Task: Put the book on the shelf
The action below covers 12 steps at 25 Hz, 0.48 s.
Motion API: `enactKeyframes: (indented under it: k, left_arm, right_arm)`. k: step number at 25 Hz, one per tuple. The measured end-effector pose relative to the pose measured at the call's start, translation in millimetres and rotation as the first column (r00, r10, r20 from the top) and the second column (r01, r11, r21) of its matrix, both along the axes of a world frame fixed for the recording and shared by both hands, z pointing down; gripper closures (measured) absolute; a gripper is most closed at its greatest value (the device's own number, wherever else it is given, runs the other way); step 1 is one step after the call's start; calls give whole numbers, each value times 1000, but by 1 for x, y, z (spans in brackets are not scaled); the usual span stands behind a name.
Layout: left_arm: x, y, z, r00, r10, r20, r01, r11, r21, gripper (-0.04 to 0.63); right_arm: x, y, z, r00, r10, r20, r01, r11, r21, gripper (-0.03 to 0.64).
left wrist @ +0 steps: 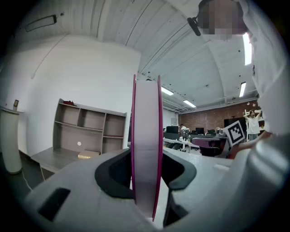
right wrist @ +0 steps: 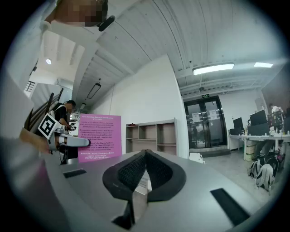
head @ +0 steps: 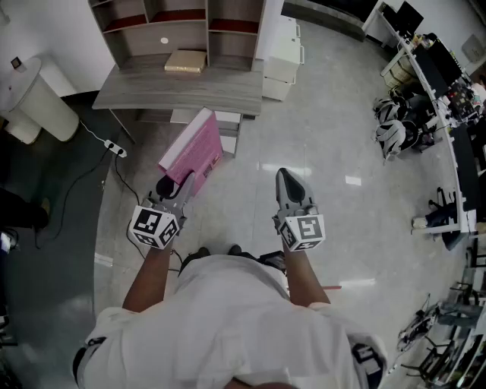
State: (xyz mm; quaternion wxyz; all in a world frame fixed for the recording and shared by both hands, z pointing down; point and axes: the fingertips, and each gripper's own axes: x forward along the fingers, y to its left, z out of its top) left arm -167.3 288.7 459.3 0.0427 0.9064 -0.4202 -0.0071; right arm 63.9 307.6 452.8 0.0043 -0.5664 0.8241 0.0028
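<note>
A pink book with white page edges stands upright in my left gripper, which is shut on its lower edge. In the left gripper view the book rises edge-on between the two dark pads. The right gripper view shows its pink back cover with print. My right gripper is shut with nothing between its pads, held level beside the left one. The grey shelf unit stands on a desk ahead of the book. The shelf shows open compartments.
A tan book lies on the desk in front of the shelf. A white drawer cabinet stands right of the desk. A white cylinder bin and a power strip are at left. Helmets lie by the office desks at right.
</note>
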Motion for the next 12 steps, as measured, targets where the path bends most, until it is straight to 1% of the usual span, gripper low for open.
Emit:
enactKeyframes:
  k: [5,12]
  left_arm:
    - [-1,-3,7,1000,22,-12,-22,1000,-15,443]
    - [27,-8,8,1000,18,-22,-18,999,-33,443]
  right_arm:
    - [-3,3,7,1000,1,3,-1,1000,0,601]
    - [23,-1,7,1000,-10,13,10,1000,2,601]
